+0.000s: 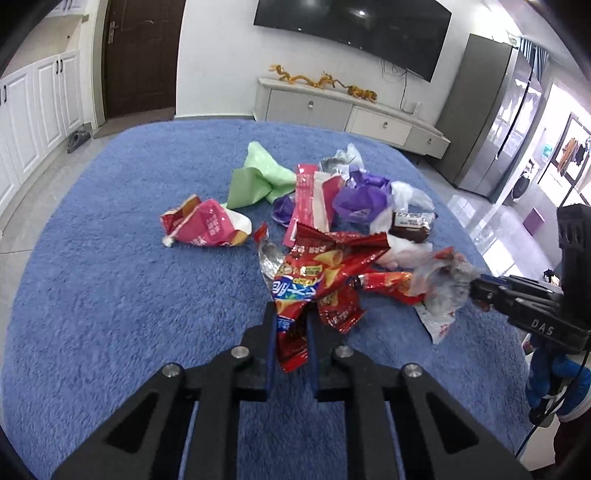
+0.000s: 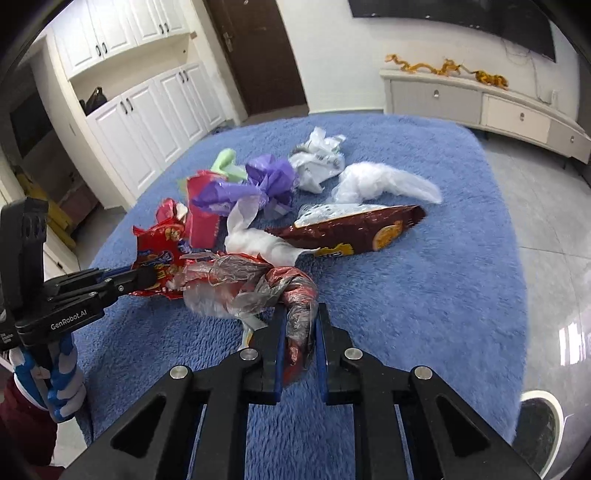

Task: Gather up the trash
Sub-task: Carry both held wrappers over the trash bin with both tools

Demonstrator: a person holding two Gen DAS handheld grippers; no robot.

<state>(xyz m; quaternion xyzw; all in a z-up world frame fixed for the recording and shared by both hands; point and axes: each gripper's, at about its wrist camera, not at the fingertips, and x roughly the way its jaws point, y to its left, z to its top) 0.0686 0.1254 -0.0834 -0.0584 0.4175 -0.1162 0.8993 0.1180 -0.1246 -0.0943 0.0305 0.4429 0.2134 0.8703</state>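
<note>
Trash pile sits mid-way on the blue rug (image 1: 110, 295), wrappers bunched together. My left gripper (image 1: 291, 325) has its fingers clenched on the near end of the red chip bag (image 1: 314, 273), which lies at the front of the pile. My right gripper (image 2: 300, 332) is clamped on a twisted clear plastic bag (image 2: 258, 280) wrapped with red foil, just right of the chip bag and touching it. From the left wrist view I see the right gripper coming in from the right edge.

Behind these: a brown snack bag (image 2: 354, 230), white plastic bag (image 2: 384, 184), purple bag (image 2: 266, 181), green bag (image 1: 258, 177), a pink wrapper (image 1: 314, 199). A pink-and-red packet (image 1: 207, 225) lies apart, left of the pile.

Past the rug: white cabinet (image 1: 351, 110), wall TV (image 1: 354, 29), dark door (image 1: 140, 55).
</note>
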